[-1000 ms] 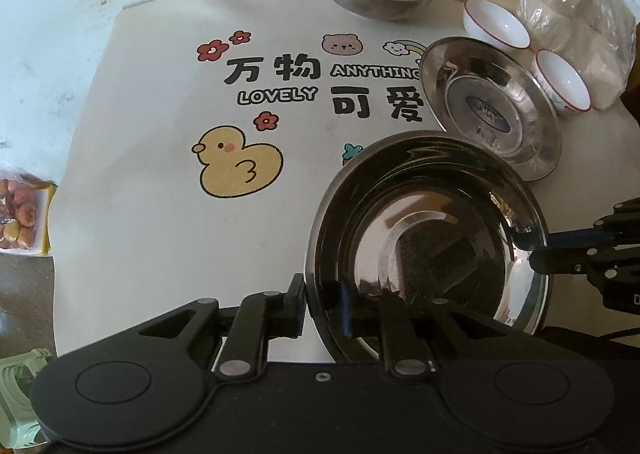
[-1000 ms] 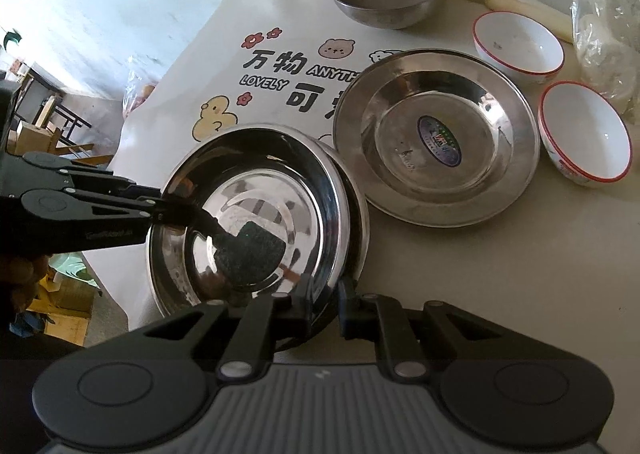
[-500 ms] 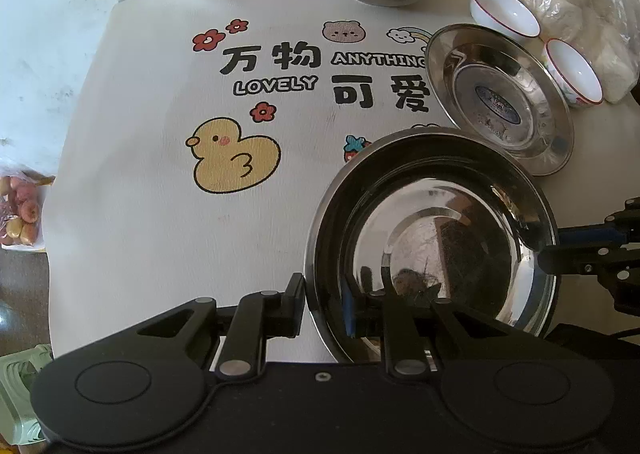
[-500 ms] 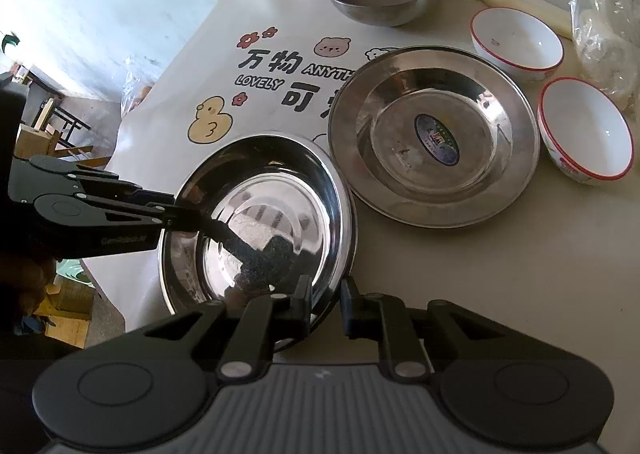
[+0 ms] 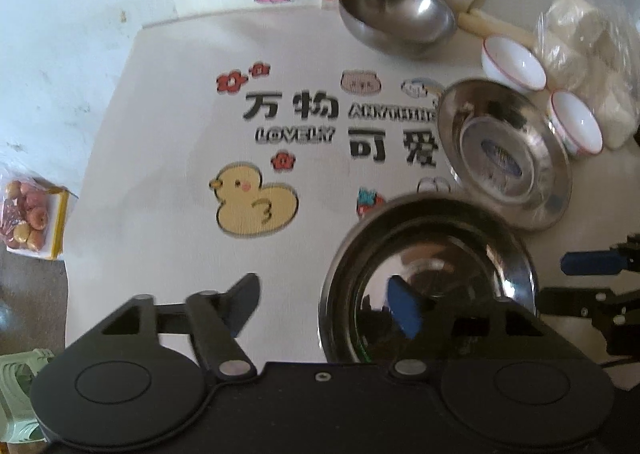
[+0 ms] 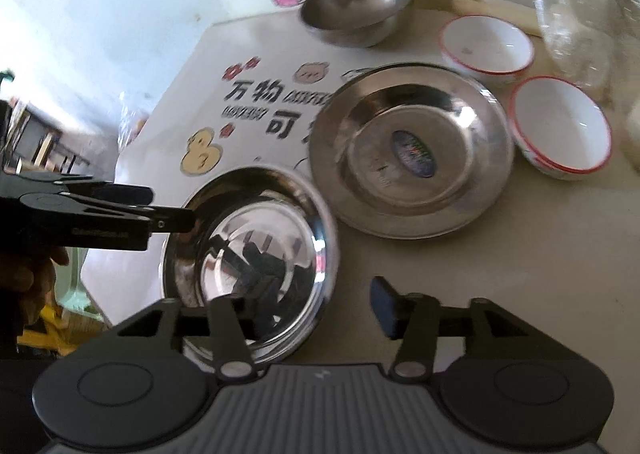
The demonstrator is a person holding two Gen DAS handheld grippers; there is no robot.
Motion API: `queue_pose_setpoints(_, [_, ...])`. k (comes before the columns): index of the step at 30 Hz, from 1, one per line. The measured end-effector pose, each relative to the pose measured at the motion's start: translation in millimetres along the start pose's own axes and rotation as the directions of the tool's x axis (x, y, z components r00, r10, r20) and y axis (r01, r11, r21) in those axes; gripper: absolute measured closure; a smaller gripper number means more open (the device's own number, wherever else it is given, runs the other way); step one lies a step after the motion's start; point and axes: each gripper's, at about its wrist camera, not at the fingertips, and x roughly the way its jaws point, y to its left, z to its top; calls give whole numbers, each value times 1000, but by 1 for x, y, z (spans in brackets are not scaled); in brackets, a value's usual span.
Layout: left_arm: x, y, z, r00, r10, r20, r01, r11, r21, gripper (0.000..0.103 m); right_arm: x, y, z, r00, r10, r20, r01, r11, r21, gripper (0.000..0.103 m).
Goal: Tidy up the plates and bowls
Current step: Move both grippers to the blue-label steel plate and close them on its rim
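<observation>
A shiny steel plate [image 5: 432,278] [image 6: 256,254] lies on the cloth just in front of both grippers. My left gripper [image 5: 324,306] is open, one finger left of the plate's rim, the other over its inside. My right gripper [image 6: 316,314] is open, straddling the plate's near right rim. A larger steel plate [image 5: 504,153] [image 6: 412,149] with a sticker lies beyond. Two white red-rimmed bowls [image 6: 486,47] [image 6: 560,125] sit to its right. A steel mixing bowl [image 5: 396,15] [image 6: 356,7] stands at the back.
A cream tablecloth [image 5: 180,125] with a duck print covers the table. A plastic bag of white blocks [image 5: 588,61] lies at the far right. A bag of apples [image 5: 28,215] sits below the table's left edge. The wall carries house drawings.
Both grippers were shut on the near steel plate's rim; both have now opened and let it go. The plate rests on the cloth.
</observation>
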Motion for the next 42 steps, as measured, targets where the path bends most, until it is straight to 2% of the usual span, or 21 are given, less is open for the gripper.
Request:
queue_pose_setpoints(6, [2,-12,25,999,-13,44,13,1000,19,4,-10,-22,-5,998,-30,56,25,996,90,15])
queue_pose_setpoints(12, [12,-35,48,997,-39,68,32,994,102,2,-19,-44,-11,992,-59,109,40,986,165,0])
queue_pose_setpoints(17, [25,-57,67,995,-74,64,63,986,157,1,-23,-60,-17,989,-79,127,49,973,224,0])
queue_pose_setpoints(22, [36,-76,84,994,-81,71,65,975,211,1,-23,-70,-22,983,-97,154,54,964,261,0])
queue_pose_setpoints(29, [55,-86,99,996,-72,56,56,969,242,1,-17,-77,-20,971,-120,205,58,956,289,0])
queue_pose_setpoints(42, [75,-92,110,999,-29,31,19,957,289,1,-2,-81,-3,969,-120,215,54,956,290,0])
